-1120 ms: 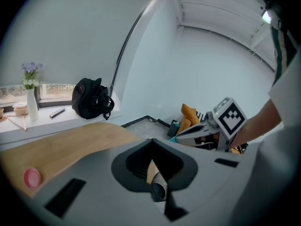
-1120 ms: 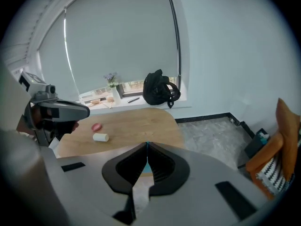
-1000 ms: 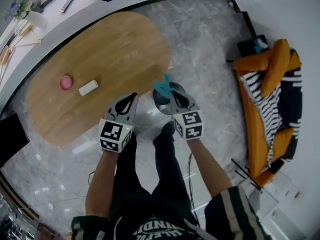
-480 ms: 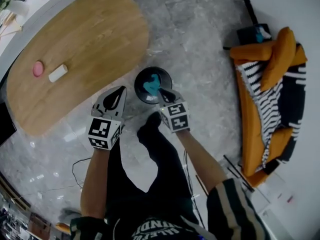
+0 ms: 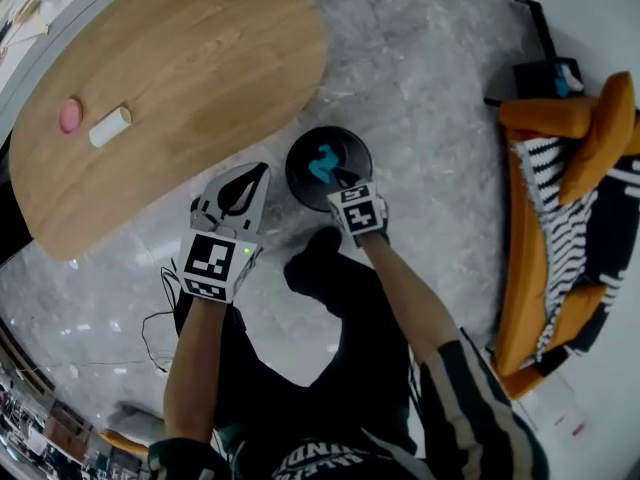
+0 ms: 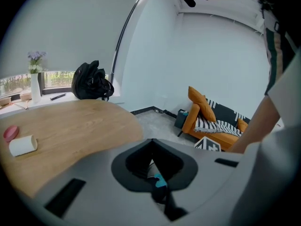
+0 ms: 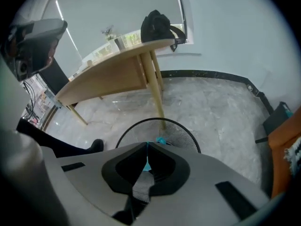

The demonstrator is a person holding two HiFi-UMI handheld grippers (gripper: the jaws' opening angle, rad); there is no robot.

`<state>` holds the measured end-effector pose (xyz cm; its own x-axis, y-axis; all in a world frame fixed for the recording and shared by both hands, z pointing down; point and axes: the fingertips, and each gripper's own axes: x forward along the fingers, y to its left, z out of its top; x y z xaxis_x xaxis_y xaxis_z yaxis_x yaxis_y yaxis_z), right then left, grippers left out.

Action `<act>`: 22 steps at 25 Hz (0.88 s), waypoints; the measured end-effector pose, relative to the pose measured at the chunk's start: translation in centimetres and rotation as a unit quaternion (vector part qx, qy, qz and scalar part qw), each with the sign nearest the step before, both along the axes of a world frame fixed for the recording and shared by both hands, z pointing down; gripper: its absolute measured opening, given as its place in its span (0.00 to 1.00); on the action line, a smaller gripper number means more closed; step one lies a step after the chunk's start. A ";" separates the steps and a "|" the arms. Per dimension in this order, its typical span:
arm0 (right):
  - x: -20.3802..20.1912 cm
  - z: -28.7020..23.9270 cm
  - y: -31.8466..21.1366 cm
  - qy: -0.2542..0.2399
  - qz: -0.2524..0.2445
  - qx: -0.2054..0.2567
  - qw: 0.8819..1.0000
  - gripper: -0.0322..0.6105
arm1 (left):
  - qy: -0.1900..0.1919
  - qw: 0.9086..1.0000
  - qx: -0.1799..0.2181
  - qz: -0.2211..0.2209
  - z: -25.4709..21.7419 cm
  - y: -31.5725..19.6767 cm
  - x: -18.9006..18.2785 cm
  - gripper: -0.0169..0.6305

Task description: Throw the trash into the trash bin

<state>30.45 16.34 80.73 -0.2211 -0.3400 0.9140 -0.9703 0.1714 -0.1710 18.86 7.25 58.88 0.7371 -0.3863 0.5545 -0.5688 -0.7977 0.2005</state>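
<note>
A black mesh trash bin point(image 5: 300, 151) stands on the grey marble floor just off the end of the wooden table. My right gripper point(image 5: 338, 176) points steeply down over its mouth, shut on a crumpled teal piece of trash point(image 5: 322, 161) that hangs inside the rim. In the right gripper view the teal trash point(image 7: 161, 141) sticks out past the closed jaws, above the bin point(image 7: 186, 134). My left gripper point(image 5: 260, 171) hovers left of the bin, shut and holding nothing. In the left gripper view a bit of the teal trash point(image 6: 160, 180) shows beyond its jaws.
An oval wooden table point(image 5: 180, 58) carries a pink disc point(image 5: 69, 116) and a white cylinder point(image 5: 109, 126). The person's dark shoe point(image 5: 315, 256) is just in front of the bin. An orange sofa point(image 5: 585, 128) with a striped blanket lies at the right. A black backpack point(image 6: 91, 81) sits on the window ledge.
Both grippers have come down. The right one carried the teal trash from above the bin's near edge down into its mouth. The left one stayed left of the bin.
</note>
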 end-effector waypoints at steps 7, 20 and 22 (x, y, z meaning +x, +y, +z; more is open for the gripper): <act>-0.5 5.9 0.0 0.009 -0.014 -0.040 0.999 0.07 | -0.002 0.999 0.000 -0.032 1.4 -0.4 -2.8 0.03; -1.0 -0.8 -0.4 0.014 0.029 -0.040 0.999 0.11 | 0.002 0.997 -0.015 -0.070 -2.7 -0.9 -8.2 0.03; -1.0 -3.8 -1.0 0.026 0.027 -0.021 0.999 0.07 | 0.005 0.997 -0.013 -0.074 -4.8 -1.4 -9.1 0.03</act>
